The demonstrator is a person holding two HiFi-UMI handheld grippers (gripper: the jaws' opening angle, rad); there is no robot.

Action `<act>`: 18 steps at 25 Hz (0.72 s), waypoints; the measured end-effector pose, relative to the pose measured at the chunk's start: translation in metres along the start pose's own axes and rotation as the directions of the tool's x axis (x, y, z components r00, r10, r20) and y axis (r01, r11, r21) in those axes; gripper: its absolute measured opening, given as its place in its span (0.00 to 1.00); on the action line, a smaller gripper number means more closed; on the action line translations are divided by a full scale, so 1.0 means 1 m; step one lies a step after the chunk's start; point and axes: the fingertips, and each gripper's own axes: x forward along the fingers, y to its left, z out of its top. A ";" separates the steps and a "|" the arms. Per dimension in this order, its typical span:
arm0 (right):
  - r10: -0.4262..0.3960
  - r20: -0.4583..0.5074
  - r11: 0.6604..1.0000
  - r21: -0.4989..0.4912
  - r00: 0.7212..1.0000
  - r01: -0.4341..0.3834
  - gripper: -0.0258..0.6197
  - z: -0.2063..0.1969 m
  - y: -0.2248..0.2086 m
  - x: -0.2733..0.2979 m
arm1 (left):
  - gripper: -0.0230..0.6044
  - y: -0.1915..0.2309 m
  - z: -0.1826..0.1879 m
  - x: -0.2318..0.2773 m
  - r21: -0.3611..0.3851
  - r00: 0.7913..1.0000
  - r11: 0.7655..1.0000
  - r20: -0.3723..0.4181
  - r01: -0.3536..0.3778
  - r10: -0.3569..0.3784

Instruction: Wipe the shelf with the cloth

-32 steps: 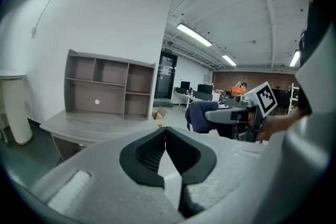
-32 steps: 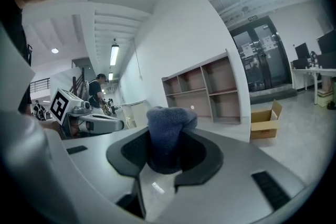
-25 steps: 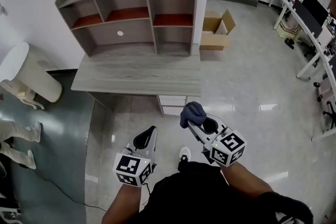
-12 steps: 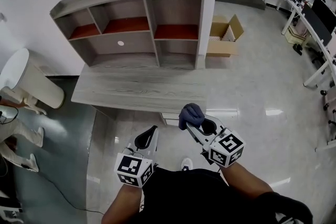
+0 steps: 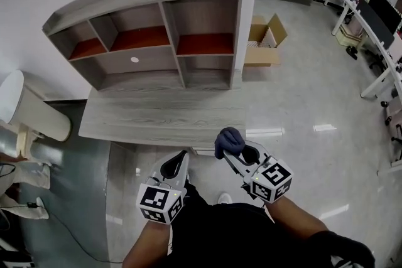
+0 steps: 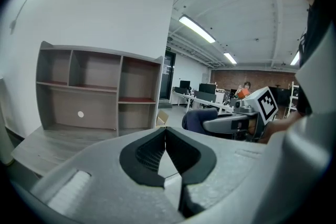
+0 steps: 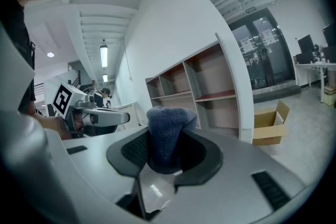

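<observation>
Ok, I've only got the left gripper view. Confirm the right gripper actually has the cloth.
Observer: Yes. In the right gripper view, the right gripper has its jaws shut on the cloth, which bulges up above them.
Operator: Now tell me where both grippers are relative to the desk.
Observer: In the head view, the left gripper and the right one look short of the desk's near edge, not over it yet.
Operator: Report anything beside the desk.
Observer: The head view shows a white cylinder standing on the floor off its left end.
</observation>
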 end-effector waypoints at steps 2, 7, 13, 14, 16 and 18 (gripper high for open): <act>-0.016 -0.001 1.000 0.002 1.000 0.016 0.25 0.003 -0.008 0.012 | 0.05 0.011 0.003 0.014 0.002 1.000 1.000 -0.004 0.023 -0.023; -0.069 0.014 0.998 0.000 0.997 0.069 0.25 0.017 -0.029 0.051 | 0.05 0.045 0.018 0.051 0.026 0.995 0.995 0.000 0.096 -0.096; -0.139 0.033 0.990 -0.022 0.990 0.140 0.25 0.049 -0.044 0.101 | 0.05 0.095 0.057 0.087 0.062 0.985 0.984 0.018 0.169 -0.171; -0.153 0.036 0.988 -0.021 0.988 0.154 0.25 0.054 -0.046 0.110 | 0.05 0.103 0.062 0.093 0.068 0.983 0.981 0.018 0.183 -0.184; -0.178 0.037 0.984 -0.022 0.983 0.179 0.25 0.060 -0.050 0.127 | 0.05 0.121 0.068 0.103 0.072 0.978 0.976 0.017 0.204 -0.206; -0.203 0.032 0.978 -0.029 0.979 0.204 0.25 0.063 -0.053 0.143 | 0.05 0.138 0.072 0.112 0.071 0.974 0.972 0.015 0.223 -0.225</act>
